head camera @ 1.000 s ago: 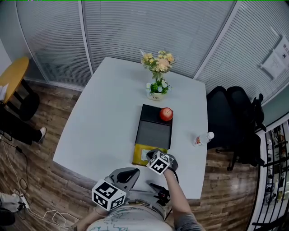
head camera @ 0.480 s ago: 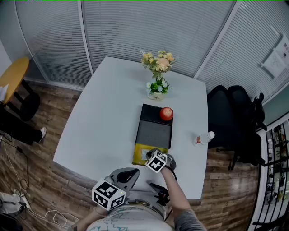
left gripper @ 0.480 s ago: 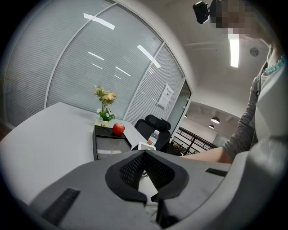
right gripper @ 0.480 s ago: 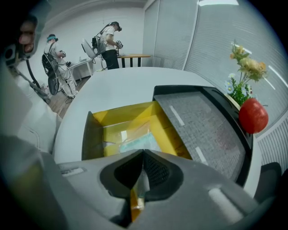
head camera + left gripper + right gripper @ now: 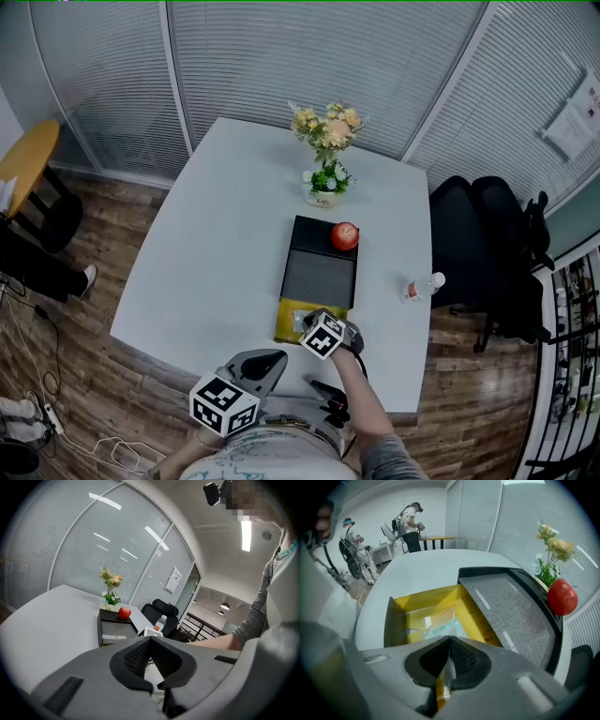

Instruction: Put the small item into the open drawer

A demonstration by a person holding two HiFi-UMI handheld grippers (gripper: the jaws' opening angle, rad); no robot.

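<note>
Right hand-held gripper point(image 5: 449, 639) clamps a thin packet point(image 5: 442, 680) lengthwise along its jaws over the yellow drawer point(image 5: 425, 597); left hand-held gripper point(image 5: 151, 639) closed.

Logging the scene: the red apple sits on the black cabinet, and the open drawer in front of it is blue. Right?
No: the open drawer is yellow, not blue, as the right gripper view shows. The red apple does sit on the black cabinet.

My right gripper point(image 5: 308, 322) masks the yellow drawer point(image 5: 285, 324) at 3 o'clock; its pads hide most of the thin packet point(image 5: 443, 683).
</note>
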